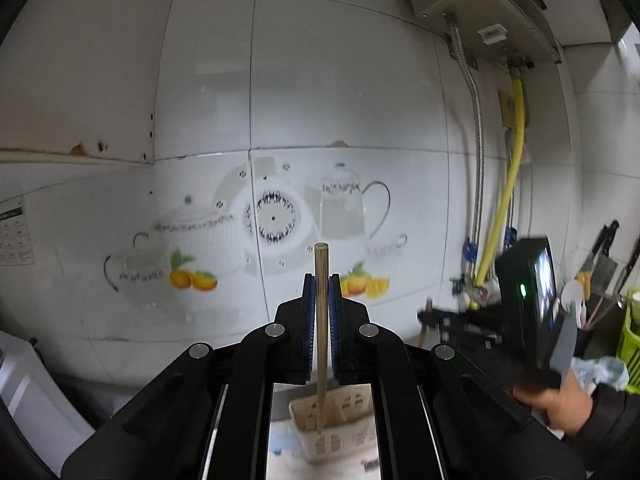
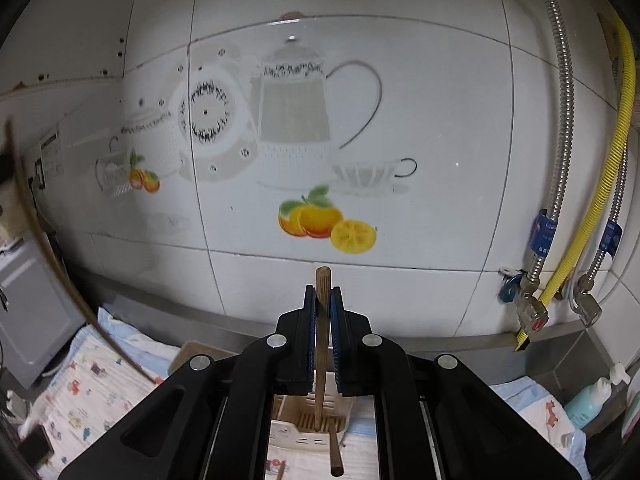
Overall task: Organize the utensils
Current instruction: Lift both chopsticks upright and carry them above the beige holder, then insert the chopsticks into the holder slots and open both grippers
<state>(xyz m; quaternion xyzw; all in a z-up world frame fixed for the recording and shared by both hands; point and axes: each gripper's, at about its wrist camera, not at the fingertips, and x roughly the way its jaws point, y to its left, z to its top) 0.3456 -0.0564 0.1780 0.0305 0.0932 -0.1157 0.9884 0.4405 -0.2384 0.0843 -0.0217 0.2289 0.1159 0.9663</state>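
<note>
Left wrist view: my left tongs are clamped on an upright light chopstick, its lower end over the cream holder. My right tongs pinch a darker chopstick above the slotted holder on the patterned cloth covering the bench; another stick leans out.

- Home kitchen, judging by white wall tiles printed with teapot, cups and oranges.
- Wall-mounted gas water heater feeding a yellow gas hose and braided metal hoses.
- Knives and utensils racked at a steel counter.
</note>
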